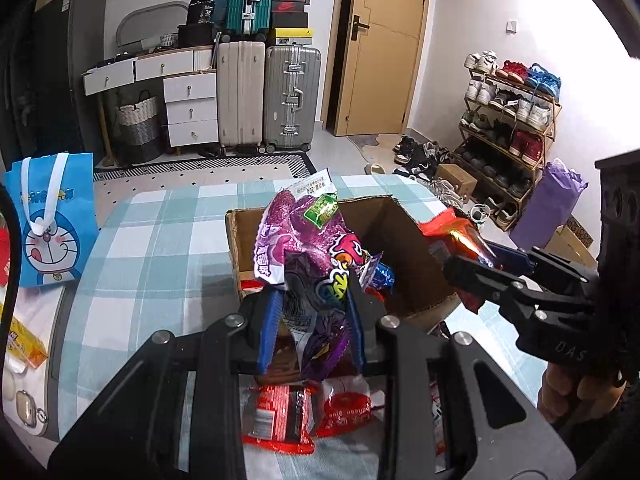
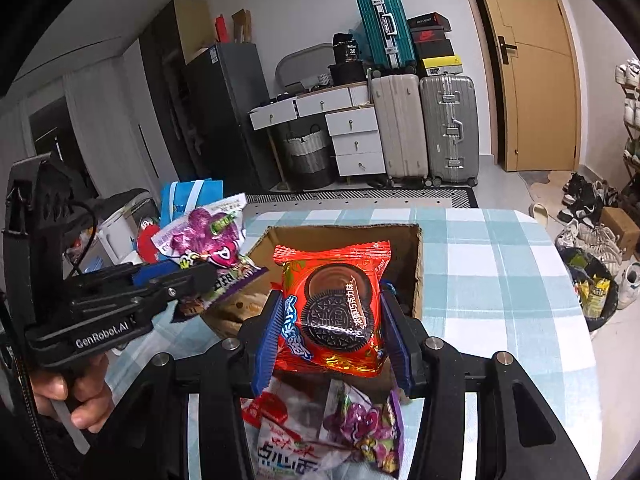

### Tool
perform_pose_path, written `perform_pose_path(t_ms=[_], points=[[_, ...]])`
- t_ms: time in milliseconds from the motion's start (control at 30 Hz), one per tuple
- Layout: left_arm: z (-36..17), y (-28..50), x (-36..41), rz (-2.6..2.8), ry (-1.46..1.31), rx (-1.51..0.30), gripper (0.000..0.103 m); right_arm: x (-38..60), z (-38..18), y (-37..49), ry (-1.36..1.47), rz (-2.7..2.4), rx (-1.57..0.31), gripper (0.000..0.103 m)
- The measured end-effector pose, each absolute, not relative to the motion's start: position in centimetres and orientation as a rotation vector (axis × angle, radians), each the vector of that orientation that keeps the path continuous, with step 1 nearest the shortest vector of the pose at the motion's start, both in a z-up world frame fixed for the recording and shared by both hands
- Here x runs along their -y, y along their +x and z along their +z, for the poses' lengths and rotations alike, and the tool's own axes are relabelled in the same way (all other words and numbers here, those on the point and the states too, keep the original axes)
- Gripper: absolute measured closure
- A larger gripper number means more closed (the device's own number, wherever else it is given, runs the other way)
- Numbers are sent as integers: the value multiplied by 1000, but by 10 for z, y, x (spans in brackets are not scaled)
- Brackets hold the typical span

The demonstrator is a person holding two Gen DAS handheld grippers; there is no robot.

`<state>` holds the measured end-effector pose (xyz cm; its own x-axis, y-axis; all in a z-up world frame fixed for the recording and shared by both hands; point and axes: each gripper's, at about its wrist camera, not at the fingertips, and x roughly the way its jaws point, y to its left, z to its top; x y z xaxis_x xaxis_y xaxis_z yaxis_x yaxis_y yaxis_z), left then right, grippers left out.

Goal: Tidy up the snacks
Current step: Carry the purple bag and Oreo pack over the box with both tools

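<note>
Cookie packet [image 2: 332,308] clamped in right hand-held gripper [image 2: 328,320]

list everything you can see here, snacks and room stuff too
purple snack bag: 1, purple, in left gripper above box
red cookie packet: 1, red-orange, in right gripper before box
cardboard box: 1, brown, open, on table
loose snack packets: several, red, white, purple, near table edge
tablecloth: 1, blue-white check
cartoon bag: 1, blue, table's left
suitcases: 3, teal, beige, grey, back wall
drawers: white, beside suitcases
shoe rack: 1, full, right wall
door: 1, tan
left gripper: shut
right gripper: shut
</note>
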<state>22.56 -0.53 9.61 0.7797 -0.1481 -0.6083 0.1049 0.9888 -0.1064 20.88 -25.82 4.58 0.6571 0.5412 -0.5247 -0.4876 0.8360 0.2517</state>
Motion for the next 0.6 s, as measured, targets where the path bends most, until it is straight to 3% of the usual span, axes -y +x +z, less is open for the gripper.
perform_pose_path(t_ms=[600], points=[[60, 283, 8, -142, -56, -717, 77, 235, 32, 250, 69, 575, -652, 55]])
